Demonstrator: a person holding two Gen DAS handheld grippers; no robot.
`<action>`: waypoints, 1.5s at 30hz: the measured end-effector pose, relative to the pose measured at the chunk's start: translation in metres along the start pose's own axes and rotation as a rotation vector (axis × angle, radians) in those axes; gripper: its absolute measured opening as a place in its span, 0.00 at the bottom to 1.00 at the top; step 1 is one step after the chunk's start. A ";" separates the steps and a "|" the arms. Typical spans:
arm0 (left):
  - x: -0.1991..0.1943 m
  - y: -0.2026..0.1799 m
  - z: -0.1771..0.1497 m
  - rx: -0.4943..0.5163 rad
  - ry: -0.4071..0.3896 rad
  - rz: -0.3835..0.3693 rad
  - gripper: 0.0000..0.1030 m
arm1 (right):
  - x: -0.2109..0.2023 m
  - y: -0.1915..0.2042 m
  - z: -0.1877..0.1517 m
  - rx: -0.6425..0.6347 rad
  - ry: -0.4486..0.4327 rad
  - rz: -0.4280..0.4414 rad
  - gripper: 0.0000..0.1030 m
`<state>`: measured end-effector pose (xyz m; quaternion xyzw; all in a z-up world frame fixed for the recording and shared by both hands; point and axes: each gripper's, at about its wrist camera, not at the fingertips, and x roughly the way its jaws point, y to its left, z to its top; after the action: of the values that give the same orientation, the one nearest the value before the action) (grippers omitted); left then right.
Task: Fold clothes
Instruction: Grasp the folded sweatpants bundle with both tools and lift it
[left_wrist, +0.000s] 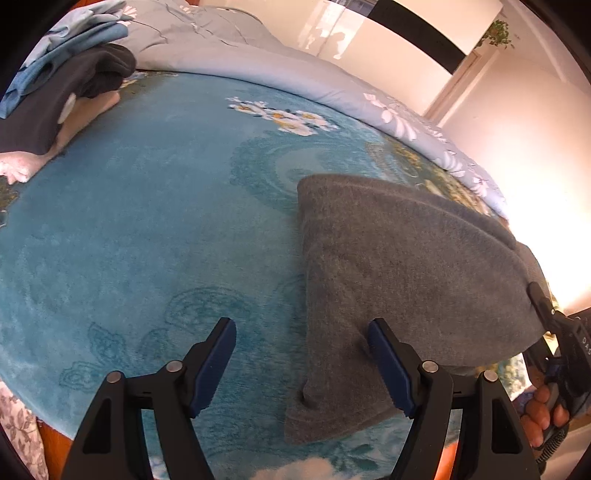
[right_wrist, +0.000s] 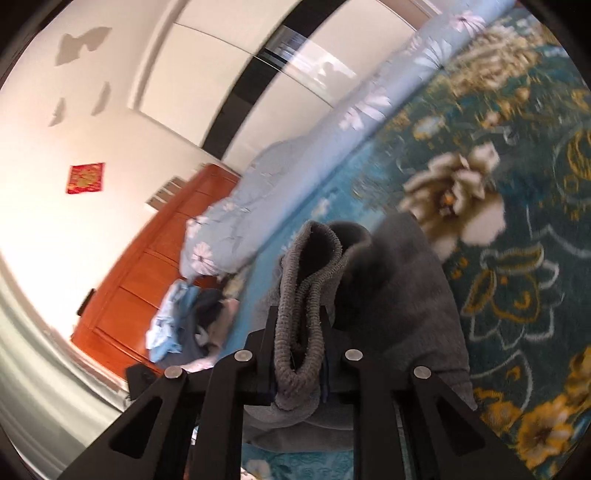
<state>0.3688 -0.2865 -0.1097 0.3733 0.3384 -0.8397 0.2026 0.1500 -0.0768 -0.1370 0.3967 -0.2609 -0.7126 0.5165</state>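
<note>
Grey knitted garment (left_wrist: 406, 280) lies on the teal floral plush blanket (left_wrist: 155, 229), its far end lifted. Right gripper (right_wrist: 298, 354) is clamped on the garment's ribbed hem (right_wrist: 295, 317). Left gripper (left_wrist: 301, 365) stands wide, empty, one finger (left_wrist: 388, 362) over the cloth's near corner. Piled clothes (left_wrist: 66, 88) sit well apart.

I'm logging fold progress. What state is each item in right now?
grey garment: partly folded, one edge lifted
left gripper: open, empty
right gripper: shut on the garment's ribbed hem
clothes pile: heaped, unfolded
blue blanket: spread flat
</note>
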 end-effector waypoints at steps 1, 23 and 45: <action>-0.001 -0.002 0.000 0.007 -0.003 -0.021 0.76 | -0.006 -0.001 0.001 -0.011 -0.016 -0.009 0.17; 0.006 -0.071 0.023 0.237 -0.035 -0.143 0.78 | -0.019 0.016 0.007 -0.247 -0.001 -0.276 0.33; 0.064 0.011 0.022 -0.086 0.106 -0.260 0.84 | -0.007 -0.088 -0.002 0.101 0.114 -0.110 0.64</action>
<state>0.3238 -0.3160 -0.1527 0.3610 0.4299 -0.8227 0.0899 0.1058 -0.0406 -0.2049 0.4758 -0.2446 -0.7020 0.4701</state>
